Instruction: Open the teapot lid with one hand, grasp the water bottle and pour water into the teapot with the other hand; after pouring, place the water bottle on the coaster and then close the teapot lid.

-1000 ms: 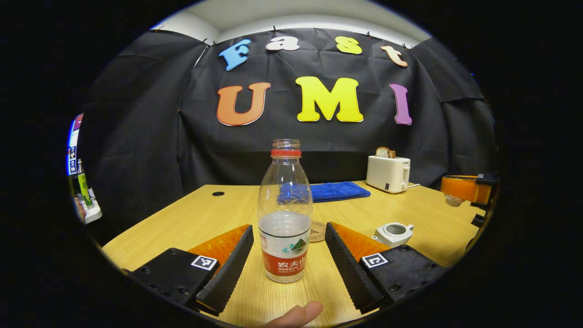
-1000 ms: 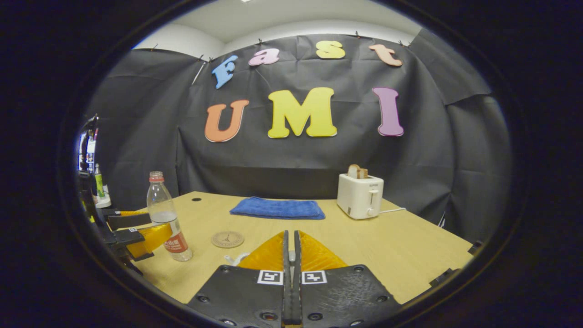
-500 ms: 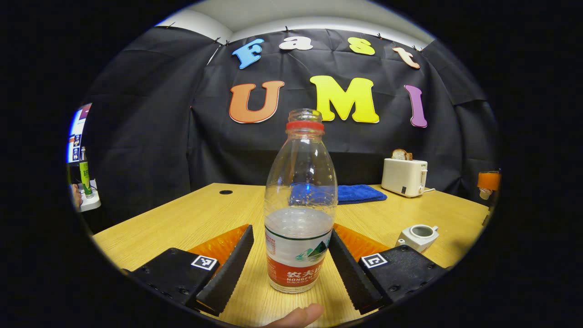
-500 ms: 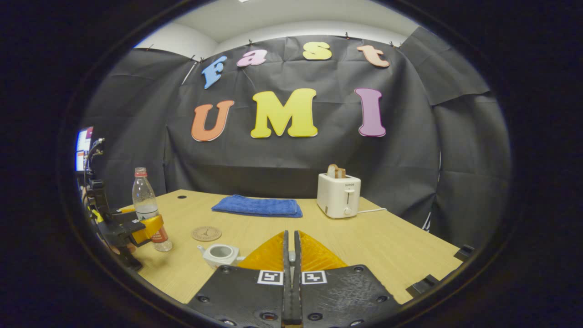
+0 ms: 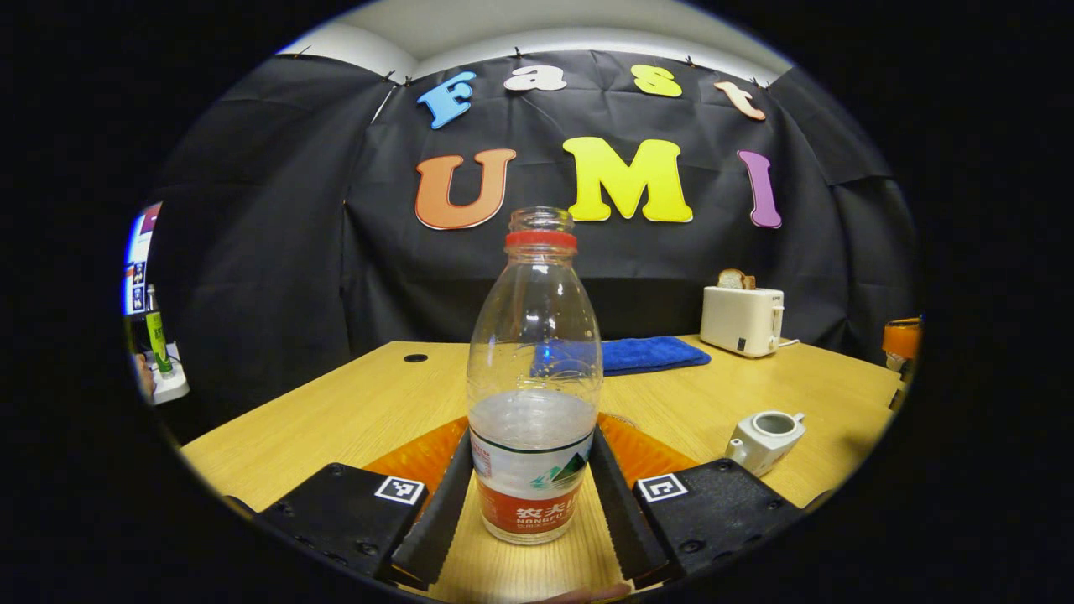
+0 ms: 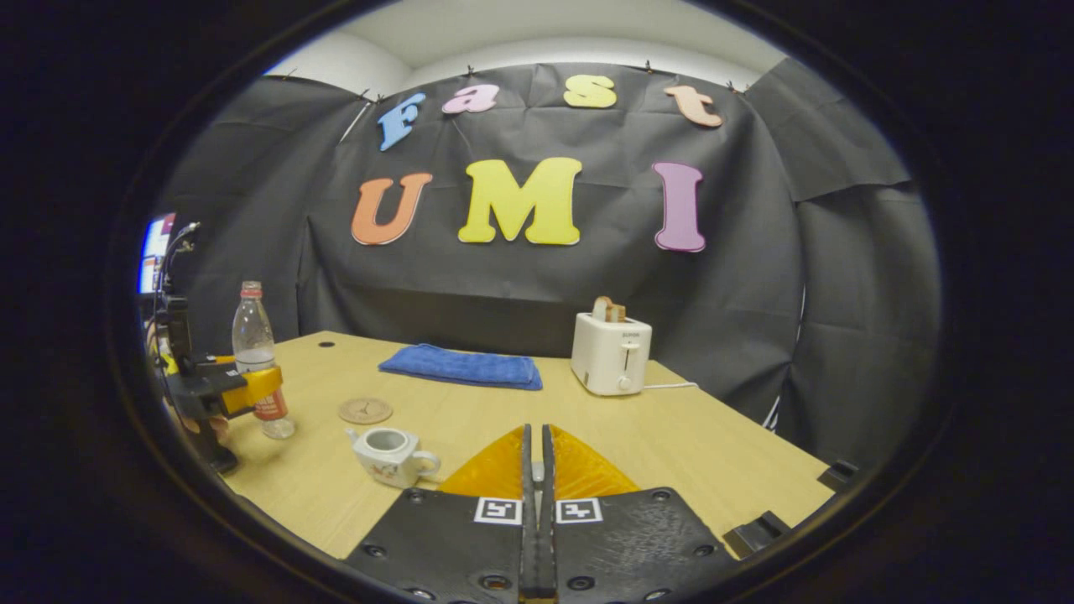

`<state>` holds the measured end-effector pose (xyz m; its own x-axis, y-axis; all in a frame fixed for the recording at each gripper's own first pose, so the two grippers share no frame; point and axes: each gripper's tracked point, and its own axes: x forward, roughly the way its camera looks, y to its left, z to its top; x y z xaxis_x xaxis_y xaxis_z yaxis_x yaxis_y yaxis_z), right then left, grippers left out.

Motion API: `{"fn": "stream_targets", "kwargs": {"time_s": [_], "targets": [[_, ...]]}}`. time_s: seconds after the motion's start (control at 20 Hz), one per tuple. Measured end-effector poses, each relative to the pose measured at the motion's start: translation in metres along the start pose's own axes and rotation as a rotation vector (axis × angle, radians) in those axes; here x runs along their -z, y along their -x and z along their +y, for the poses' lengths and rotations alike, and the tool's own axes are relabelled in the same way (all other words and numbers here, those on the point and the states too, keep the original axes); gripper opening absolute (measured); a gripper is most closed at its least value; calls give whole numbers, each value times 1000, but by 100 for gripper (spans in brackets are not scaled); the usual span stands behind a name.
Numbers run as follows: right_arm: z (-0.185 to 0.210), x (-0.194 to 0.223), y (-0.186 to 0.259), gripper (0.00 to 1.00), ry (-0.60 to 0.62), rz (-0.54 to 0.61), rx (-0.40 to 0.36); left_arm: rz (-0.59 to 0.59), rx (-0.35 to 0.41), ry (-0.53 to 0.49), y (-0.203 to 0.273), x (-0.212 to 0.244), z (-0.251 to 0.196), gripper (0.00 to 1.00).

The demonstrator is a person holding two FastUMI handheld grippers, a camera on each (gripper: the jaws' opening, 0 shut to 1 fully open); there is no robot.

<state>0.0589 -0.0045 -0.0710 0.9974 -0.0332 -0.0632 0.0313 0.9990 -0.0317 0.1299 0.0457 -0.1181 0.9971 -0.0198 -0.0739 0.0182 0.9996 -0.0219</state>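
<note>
Our left gripper [image 5: 530, 507] pinches the clear plastic water bottle [image 5: 534, 377] w/ red neck ring, low on its label; right gripper [image 6: 534, 503] jaws pressed together. Uncapped and top-heavy, it could tip or spill before reaching the open white ceramic teapot [image 6: 388, 454].

Tongs [image 5: 527, 503] around upright water bottle [image 5: 534, 377]

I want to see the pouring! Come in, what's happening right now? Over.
Left gripper shut on bottle. Right gripper shut, raised. Teapot open, upright. Path between looks clear.
</note>
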Motion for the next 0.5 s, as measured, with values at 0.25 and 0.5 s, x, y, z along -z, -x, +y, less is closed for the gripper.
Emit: {"fn": "stream_targets", "kwargs": {"time_s": [0.25,0.5], "targets": [[-12,-6,7,0,0,-5,2,36,-64,-200,13,-5,0,77],[-28,-15,10,0,9,-14,12,60,-106,-463,16,-20,-3,76]]}}
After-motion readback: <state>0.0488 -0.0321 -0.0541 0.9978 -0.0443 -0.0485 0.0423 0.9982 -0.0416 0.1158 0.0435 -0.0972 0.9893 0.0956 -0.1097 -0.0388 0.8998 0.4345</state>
